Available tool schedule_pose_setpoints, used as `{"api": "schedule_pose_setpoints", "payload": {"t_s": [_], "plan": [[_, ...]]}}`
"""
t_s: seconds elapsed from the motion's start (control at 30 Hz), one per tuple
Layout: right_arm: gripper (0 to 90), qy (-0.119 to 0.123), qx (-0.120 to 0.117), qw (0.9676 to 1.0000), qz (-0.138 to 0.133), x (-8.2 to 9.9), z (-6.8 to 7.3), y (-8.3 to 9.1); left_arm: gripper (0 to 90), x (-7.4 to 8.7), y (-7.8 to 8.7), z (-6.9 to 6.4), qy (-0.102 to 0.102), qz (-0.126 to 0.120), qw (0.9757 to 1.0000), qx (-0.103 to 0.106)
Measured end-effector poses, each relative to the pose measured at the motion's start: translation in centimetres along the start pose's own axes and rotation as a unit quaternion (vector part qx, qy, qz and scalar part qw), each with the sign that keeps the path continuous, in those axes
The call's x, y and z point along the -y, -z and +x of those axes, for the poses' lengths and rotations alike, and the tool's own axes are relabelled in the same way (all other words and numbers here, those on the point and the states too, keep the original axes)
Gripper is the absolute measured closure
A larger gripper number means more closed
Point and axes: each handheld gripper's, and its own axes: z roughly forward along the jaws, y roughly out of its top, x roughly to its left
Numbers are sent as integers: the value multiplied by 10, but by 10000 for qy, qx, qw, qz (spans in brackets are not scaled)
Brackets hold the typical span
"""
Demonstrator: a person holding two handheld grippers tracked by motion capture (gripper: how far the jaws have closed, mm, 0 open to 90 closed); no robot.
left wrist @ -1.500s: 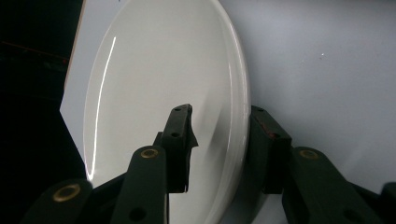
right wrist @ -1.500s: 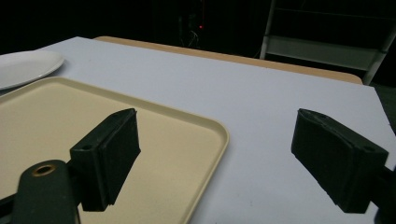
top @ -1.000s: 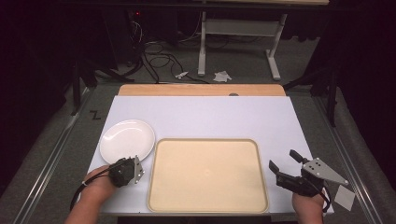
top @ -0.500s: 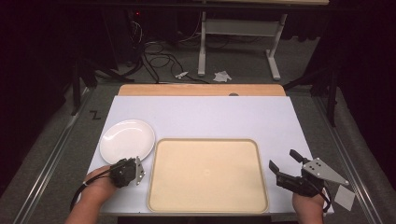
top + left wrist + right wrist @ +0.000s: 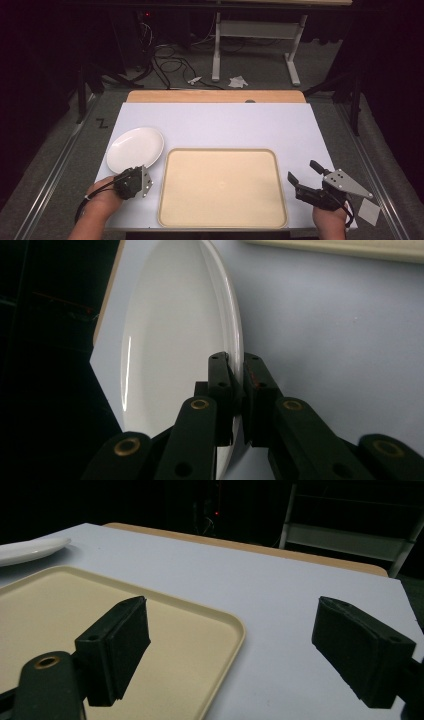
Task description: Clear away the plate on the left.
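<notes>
Near the tabletop's (image 5: 220, 125) front edge, the left gripper (image 5: 141, 173) has just been closing its jaws on the near rim of the white plate (image 5: 135, 147), now clamped there. The right gripper (image 5: 303, 178) hovers at the front right corner, jaws spread wide and holding nothing, beside the beige tray (image 5: 221, 185). The plate lies towards the left edge.

L gripper (image 5: 238, 400) fingers just closed, clamping plate (image 5: 170, 340) rim
</notes>
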Motion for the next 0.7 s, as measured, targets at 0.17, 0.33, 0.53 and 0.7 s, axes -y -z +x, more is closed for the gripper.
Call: {"api": "schedule_pose_setpoints", "payload": {"t_s": [0.17, 0.33, 0.53, 0.7], "plan": [[161, -33, -1, 10000, -41, -1, -1, 2, 866, -1, 4, 5, 68, -66, 9998, -178], [161, -3, -1, 10000, -81, -2, -1, 2, 870, 0, 4, 7, 106, -33, 9996, -245], [161, 0, 5, 10000, -38, -1, 0, 2, 872, 1, 4, 9, 233, -78, 9991, -339], [161, 32, -8, 10000, -63, -2, 0, 1, 872, 2, 5, 10, 298, -79, 9988, -370]]}}
